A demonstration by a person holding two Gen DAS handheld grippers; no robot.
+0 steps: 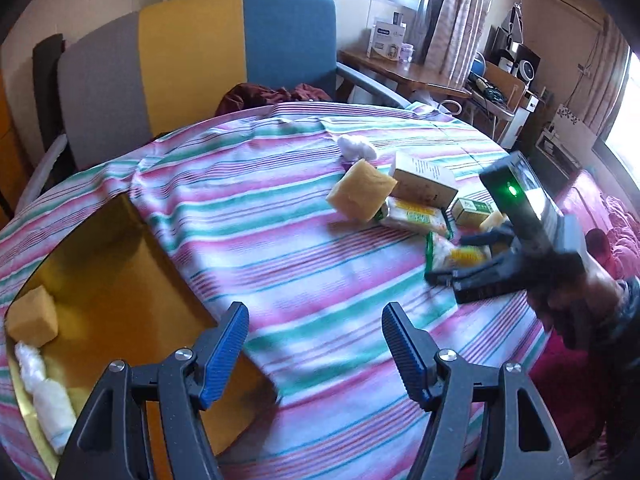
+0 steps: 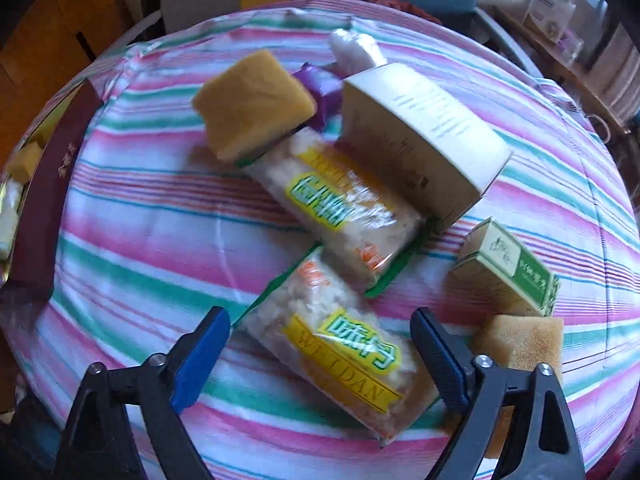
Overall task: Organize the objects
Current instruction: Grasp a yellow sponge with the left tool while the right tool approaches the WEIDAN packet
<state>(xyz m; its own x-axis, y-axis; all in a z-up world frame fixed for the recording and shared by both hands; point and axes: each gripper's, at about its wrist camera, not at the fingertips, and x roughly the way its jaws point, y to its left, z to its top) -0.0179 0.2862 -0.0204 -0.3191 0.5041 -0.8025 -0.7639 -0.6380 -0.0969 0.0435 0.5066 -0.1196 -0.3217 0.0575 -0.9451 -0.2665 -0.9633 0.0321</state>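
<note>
One snack packet (image 2: 340, 356) between right gripper (image 2: 320, 344) fingers.

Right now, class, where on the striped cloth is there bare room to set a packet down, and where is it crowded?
Bare: the striped cloth between the gold tray and the upper sponge. Crowded: around the cream box, the two packets and the green box.

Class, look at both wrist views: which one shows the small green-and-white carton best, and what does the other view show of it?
The right wrist view shows the small green-and-white carton best: close, unobstructed, with its green printed side visible. In the left wrist view the carton is small and distant, partly hidden behind the right gripper.
</note>
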